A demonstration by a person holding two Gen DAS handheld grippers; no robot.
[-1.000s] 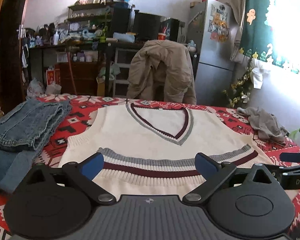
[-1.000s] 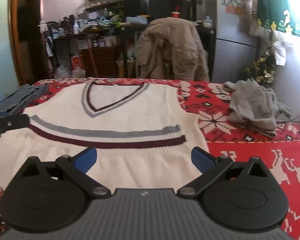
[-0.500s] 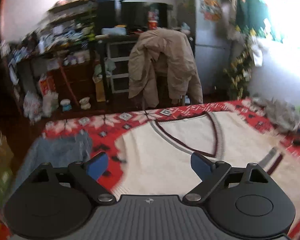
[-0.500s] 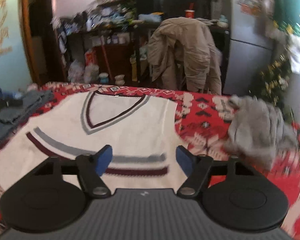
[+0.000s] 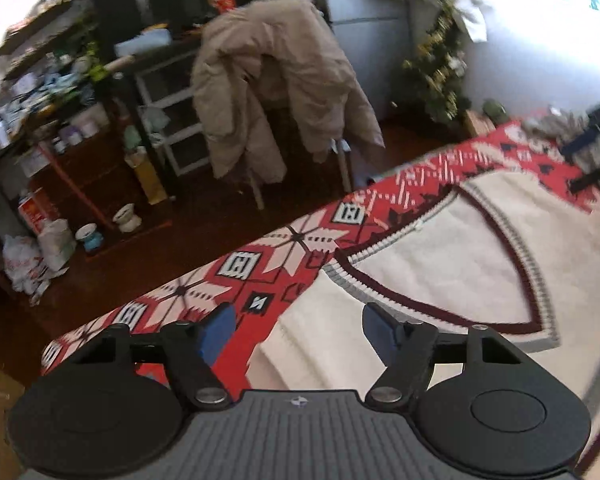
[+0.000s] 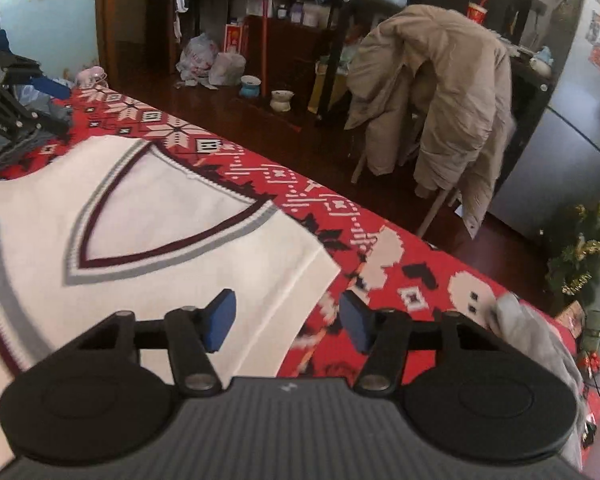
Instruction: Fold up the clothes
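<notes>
We found the vest point(image 5: 440, 280) flat on the bench point(image 5: 260, 264), neckline toward the far edge. Left tongs point(image 5: 296, 330) straddled its left shoulder edge, right tongs point(image 6: 288, 316) its right; both were closing, pads not yet pressing cloth.

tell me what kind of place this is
Most likely a lived-in home, perhaps a kitchen-dining room: a fridge with magnets, a beige coat draped over a chair, cluttered shelves, and a table with a red patterned cloth under a white vest.

Both grippers point(image 5: 298, 332) point(image 6: 287, 320): black linkage arms, blue-padded jaws, round discs, ribbed grey body.
</notes>
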